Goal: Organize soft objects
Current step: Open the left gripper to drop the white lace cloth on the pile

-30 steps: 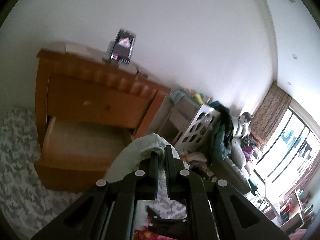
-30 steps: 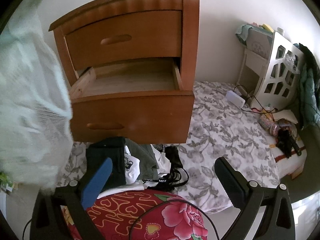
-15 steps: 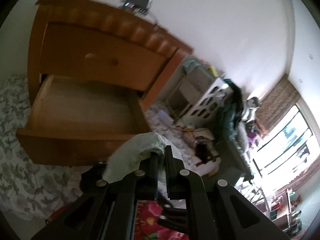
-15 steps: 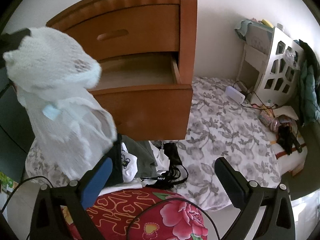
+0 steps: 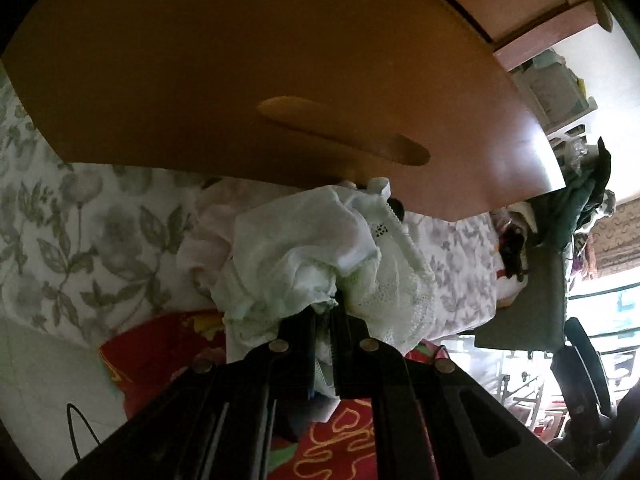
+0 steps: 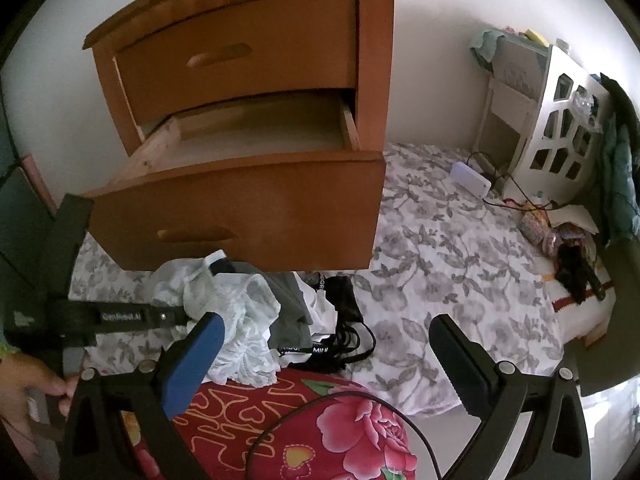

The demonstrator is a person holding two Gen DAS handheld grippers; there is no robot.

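Note:
My left gripper is shut on a pale green lace garment, which bunches up just below the front of the open lower drawer. In the right wrist view the left gripper reaches in from the left and the lace garment rests on a pile of grey, white and black clothes on the flowered bedsheet. My right gripper hangs open above a red floral cushion, with nothing between its fingers. The wooden nightstand's lower drawer stands pulled out and bare inside.
Black straps lie at the pile's right edge. Against the wall at the right stands a white cut-out shelf, with a white power bank, cables and small dark items in front of it. A person's hand holds the left tool.
The left gripper has dropped from high in front of the nightstand down to the clothes pile, carrying the lace garment with it. The right gripper has stayed put.

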